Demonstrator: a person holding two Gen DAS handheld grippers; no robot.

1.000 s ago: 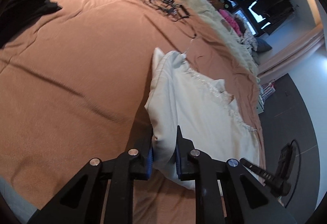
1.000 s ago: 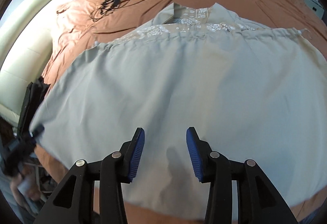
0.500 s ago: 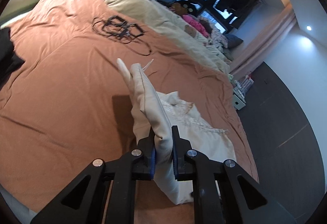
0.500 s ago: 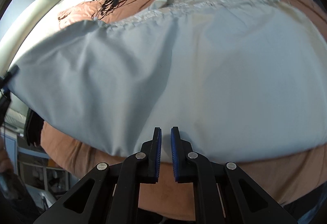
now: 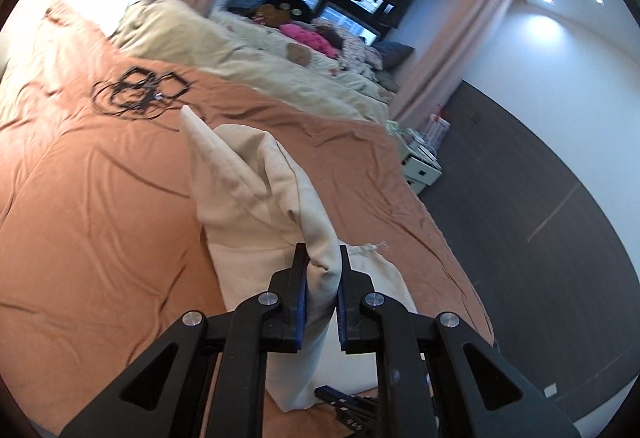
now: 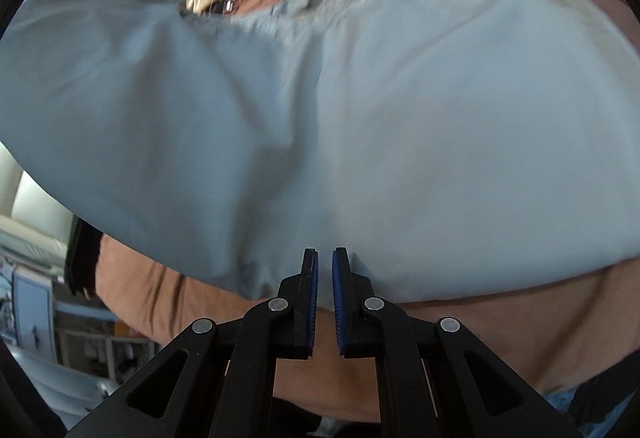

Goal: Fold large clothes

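Observation:
A large cream garment lies on the orange-brown bed cover. In the left wrist view my left gripper is shut on a bunched fold of it and holds that fold raised above the bed, so the cloth hangs in a peak. In the right wrist view the same garment spreads wide and pale, lifted on its left side. My right gripper is shut on its near hem, with small creases running out from the tips. The right gripper also shows at the bottom of the left wrist view.
A tangle of black cables lies further up the bed. A beige duvet with soft toys runs along the far side. Dark floor and a small white box lie past the bed's right edge. Dark clothing hangs at the left.
My left gripper has risen with the fold, pulling the garment's side up off the bed. My right gripper has shut on the near hem, and the cloth has billowed upward at the left.

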